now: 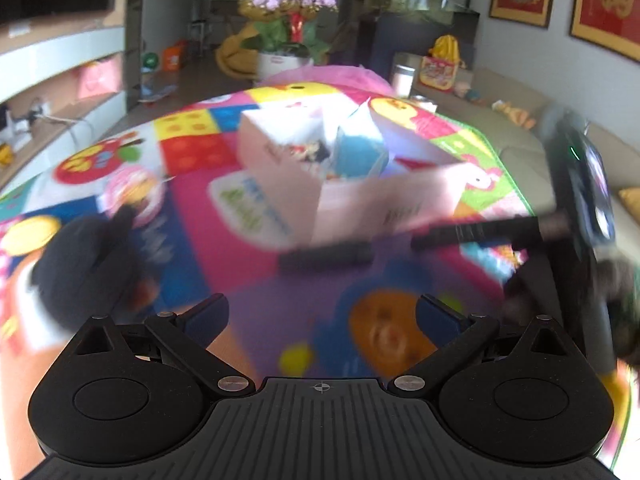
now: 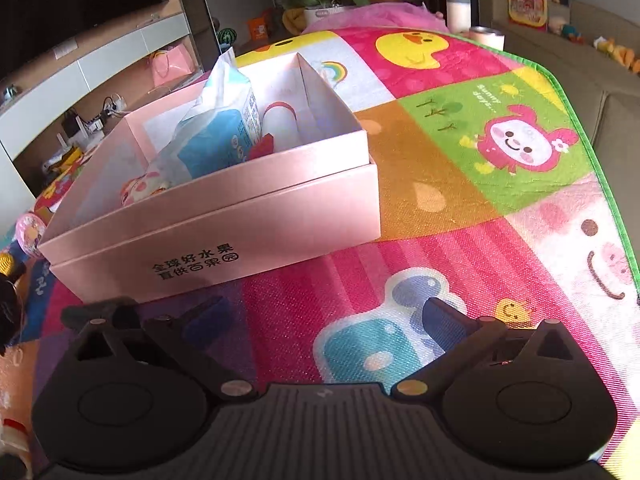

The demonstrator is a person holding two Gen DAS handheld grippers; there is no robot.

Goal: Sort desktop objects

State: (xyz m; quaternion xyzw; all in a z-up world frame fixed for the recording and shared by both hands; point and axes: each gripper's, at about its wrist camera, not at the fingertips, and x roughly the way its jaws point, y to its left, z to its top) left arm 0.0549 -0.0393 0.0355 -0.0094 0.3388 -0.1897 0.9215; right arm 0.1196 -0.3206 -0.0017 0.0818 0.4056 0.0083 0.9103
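A pink cardboard box [image 2: 224, 216] stands on a colourful cartoon play mat [image 2: 460, 184]. It holds a blue and white wipes pack [image 2: 216, 136], a small pink and white toy [image 2: 140, 190] and a white bottle with a red band [image 2: 282, 120]. The left wrist view is blurred; the box [image 1: 360, 200] lies ahead of my left gripper [image 1: 322, 316], which is open and empty. A black object [image 1: 86, 264] and a round pink item [image 1: 134, 192] lie left of it. My right gripper [image 2: 320, 316] is open and empty, just in front of the box.
The other handheld gripper [image 1: 576, 208] reaches in from the right in the left wrist view. A potted plant with purple flowers [image 1: 286, 28] stands beyond the mat. A beige sofa [image 2: 600, 92] borders the mat's right edge. Shelving [image 2: 100, 64] runs along the left.
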